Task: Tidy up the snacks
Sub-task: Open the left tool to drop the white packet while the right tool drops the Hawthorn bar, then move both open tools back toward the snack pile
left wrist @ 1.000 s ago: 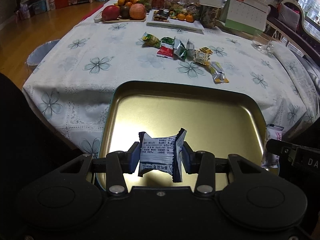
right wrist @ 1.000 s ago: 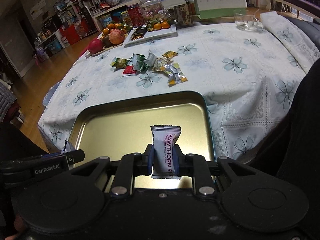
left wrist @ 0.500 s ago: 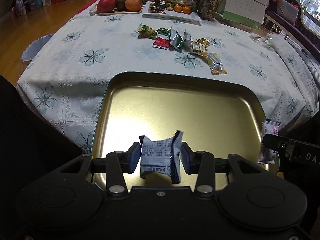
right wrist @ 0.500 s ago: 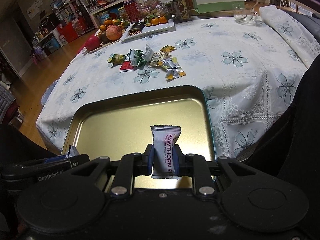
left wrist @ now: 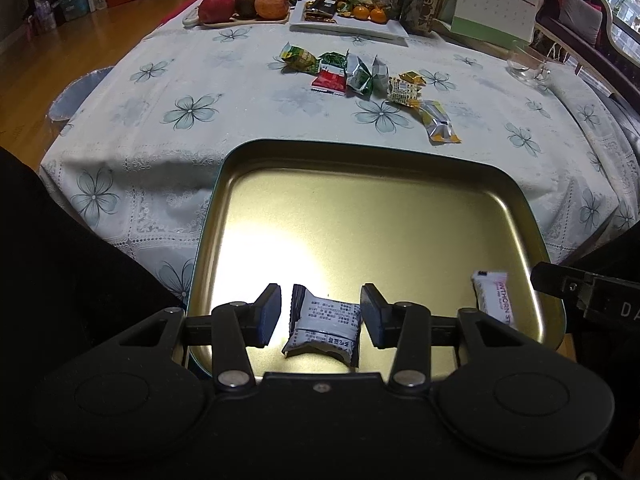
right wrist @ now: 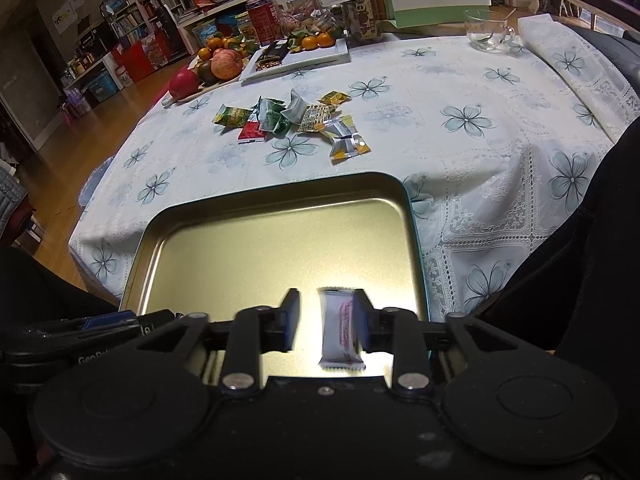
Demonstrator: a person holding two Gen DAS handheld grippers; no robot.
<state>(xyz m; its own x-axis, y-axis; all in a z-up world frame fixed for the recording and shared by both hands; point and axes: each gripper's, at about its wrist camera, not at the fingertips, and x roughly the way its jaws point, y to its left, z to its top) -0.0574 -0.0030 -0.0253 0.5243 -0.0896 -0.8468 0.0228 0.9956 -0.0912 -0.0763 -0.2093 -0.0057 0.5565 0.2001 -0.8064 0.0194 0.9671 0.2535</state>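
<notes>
A gold metal tray [left wrist: 360, 216] sits at the table's near edge; it also shows in the right wrist view [right wrist: 280, 240]. My left gripper [left wrist: 320, 316] is open over its near left part, and a blue-white snack packet [left wrist: 324, 330] lies loose between the fingers. My right gripper [right wrist: 326, 320] is open over the tray's near right part. A white hawthorn strip packet [right wrist: 340, 328] stands blurred by the right finger; it also shows in the left wrist view [left wrist: 494, 298]. A pile of several snack packets [left wrist: 368, 80] lies mid-table, also seen in the right wrist view [right wrist: 292, 120].
A fruit board [left wrist: 240, 4], a white plate with oranges [left wrist: 348, 24], jars, a tissue box and a desk calendar [left wrist: 492, 4] line the table's far side. A glass cup [right wrist: 486, 36] stands at the far right. The floral tablecloth [left wrist: 200, 92] hangs over the edges.
Both grippers have opened over the tray. The blue-white packet has dropped from the left fingers, and the hawthorn strip has come free of the right grip.
</notes>
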